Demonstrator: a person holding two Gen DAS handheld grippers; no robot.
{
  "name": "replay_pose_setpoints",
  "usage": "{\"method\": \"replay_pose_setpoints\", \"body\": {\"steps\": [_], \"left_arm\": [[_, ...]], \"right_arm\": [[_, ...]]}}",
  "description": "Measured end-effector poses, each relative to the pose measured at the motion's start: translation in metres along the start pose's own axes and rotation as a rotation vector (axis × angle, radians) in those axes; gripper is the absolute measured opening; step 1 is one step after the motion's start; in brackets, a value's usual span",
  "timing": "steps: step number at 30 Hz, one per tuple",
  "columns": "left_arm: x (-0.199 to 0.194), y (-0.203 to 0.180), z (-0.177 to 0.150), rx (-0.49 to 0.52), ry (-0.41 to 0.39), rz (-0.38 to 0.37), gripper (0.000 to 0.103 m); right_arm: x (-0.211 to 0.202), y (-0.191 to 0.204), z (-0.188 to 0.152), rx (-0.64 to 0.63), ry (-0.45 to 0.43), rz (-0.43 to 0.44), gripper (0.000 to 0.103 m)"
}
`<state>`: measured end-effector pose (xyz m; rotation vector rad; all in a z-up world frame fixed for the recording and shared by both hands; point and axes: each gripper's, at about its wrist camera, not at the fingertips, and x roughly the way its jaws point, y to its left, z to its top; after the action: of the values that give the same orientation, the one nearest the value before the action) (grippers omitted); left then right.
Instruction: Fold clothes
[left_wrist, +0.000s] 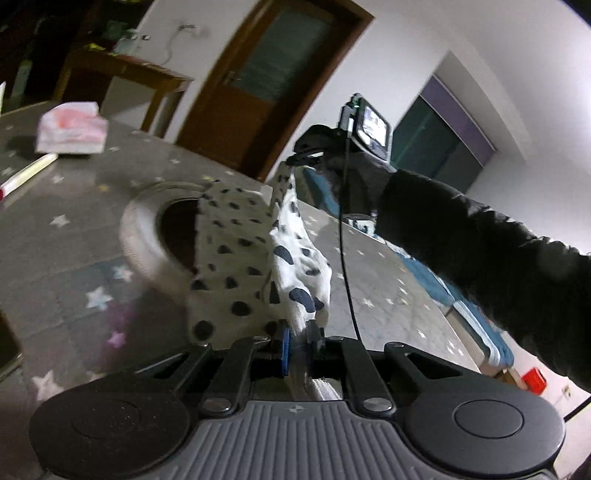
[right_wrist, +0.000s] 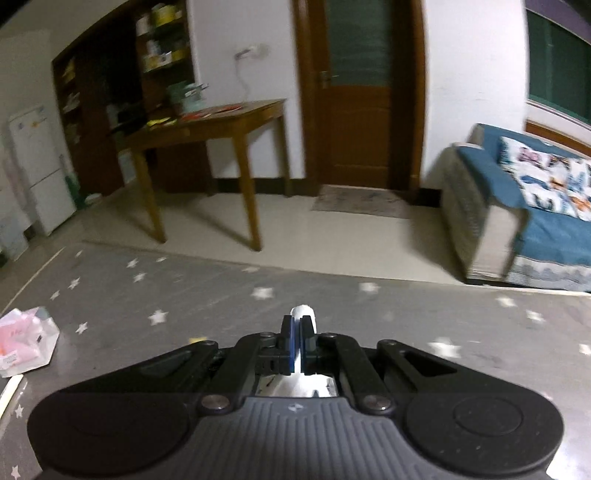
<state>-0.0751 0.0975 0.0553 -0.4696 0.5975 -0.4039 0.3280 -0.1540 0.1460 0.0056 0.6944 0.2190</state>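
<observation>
A white garment with dark spots (left_wrist: 258, 254) hangs stretched in the air between my two grippers, above the grey star-patterned table (left_wrist: 74, 229). My left gripper (left_wrist: 300, 334) is shut on its lower edge. My right gripper (left_wrist: 306, 157), seen in the left wrist view, is shut on the garment's far upper edge, held by a gloved hand in a black sleeve. In the right wrist view my right gripper (right_wrist: 297, 332) is shut on a white bit of the cloth (right_wrist: 304, 312), and the rest of the garment is hidden below it.
A white round basket (left_wrist: 147, 236) stands on the table behind the garment. A pink-and-white packet (left_wrist: 72, 129) (right_wrist: 26, 339) and a white strip (left_wrist: 29, 173) lie at the table's left. Beyond are a wooden desk (right_wrist: 214, 125), a door (right_wrist: 360, 92) and a blue sofa (right_wrist: 535, 206).
</observation>
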Motion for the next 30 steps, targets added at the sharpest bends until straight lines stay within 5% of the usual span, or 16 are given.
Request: {"method": "replay_pose_setpoints", "body": {"steps": [10, 22, 30], "left_arm": [[-0.006, 0.035, -0.014, -0.08, 0.041, 0.073, 0.01], [-0.009, 0.034, -0.014, -0.034, 0.036, 0.056, 0.013], [-0.011, 0.028, -0.011, -0.025, 0.02, 0.063, 0.013]], "right_arm": [[0.059, 0.074, -0.019, -0.04, 0.059, 0.123, 0.002], [0.027, 0.054, -0.028, -0.12, 0.207, 0.223, 0.012], [0.051, 0.07, -0.057, -0.103, 0.28, 0.251, 0.015]]}}
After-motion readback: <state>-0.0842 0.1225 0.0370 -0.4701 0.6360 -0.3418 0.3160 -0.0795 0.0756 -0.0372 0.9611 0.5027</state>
